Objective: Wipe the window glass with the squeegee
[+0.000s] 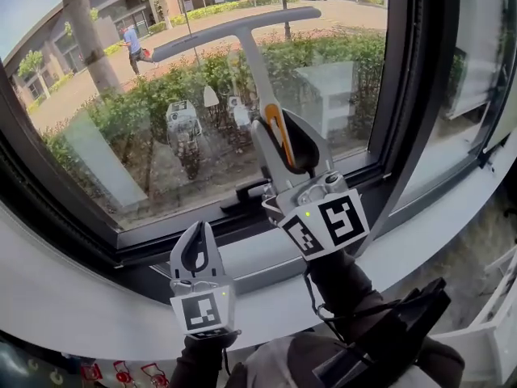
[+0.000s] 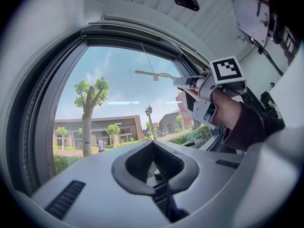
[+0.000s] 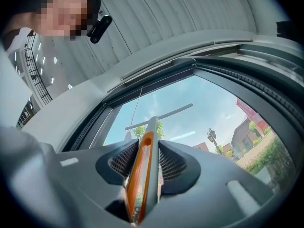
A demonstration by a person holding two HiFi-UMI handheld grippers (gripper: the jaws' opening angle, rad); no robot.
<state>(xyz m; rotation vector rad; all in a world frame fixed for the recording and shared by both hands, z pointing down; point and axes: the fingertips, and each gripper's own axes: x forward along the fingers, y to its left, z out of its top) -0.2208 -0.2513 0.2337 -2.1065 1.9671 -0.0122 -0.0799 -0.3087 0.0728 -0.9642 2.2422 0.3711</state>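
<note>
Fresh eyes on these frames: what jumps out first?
The grey T-shaped squeegee with an orange-striped handle stands out first. It is held up before the window glass at the head view's top centre, clamped in the right gripper. Lower left, the left gripper sits shut and empty above the white window sill.

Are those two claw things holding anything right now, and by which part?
The right gripper clamps the squeegee by its orange-trimmed handle. The left gripper holds nothing; its jaws are shut.
</note>
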